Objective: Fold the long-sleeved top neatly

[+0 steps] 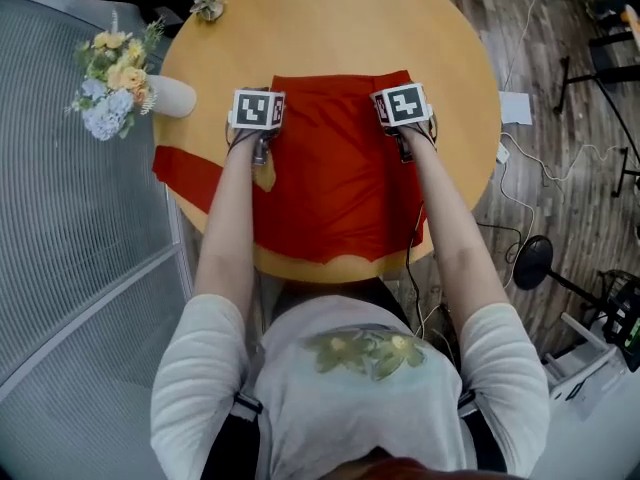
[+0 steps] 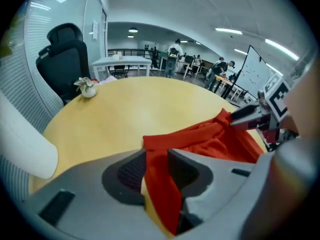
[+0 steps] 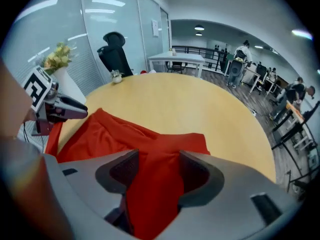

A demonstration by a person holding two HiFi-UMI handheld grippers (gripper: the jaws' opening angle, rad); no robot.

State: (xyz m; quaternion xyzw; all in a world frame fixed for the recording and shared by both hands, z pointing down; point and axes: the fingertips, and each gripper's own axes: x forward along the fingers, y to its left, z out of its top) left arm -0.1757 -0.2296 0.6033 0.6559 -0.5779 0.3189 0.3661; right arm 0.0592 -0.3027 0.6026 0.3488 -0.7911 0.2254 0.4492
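The red long-sleeved top (image 1: 335, 183) lies on the near half of the round table (image 1: 330, 28). Its near hem droops over the table's near edge, and one sleeve (image 1: 185, 173) spills off the table's left edge. My two grippers sit on the top's far edge, toward the table's middle.

This is thin, limp knit. It is light, soft and not at all fragile, but it will sag, bunch and wrinkle wherever I leave it unsupported. I judge it will slide readily on the smooth tabletop, so a fold could drift once let go. The best hold is at two matching points along one edge, pinching a full double layer, so the cloth travels as a flat sheet rather than a rope.

My left gripper (image 1: 262, 153) is pinching a pleat of the red cloth between its pads, and the fabric rises from there to the top's far corner. My right gripper (image 1: 403, 150) has its jaws spread wide. The red cloth lies slack in the gap, and I read that as not clamped.

Both my forearms reach forward side by side over the table's near edge. The wrists tip both grippers steeply downward with the marker cubes facing up, level with each other across the top's width.
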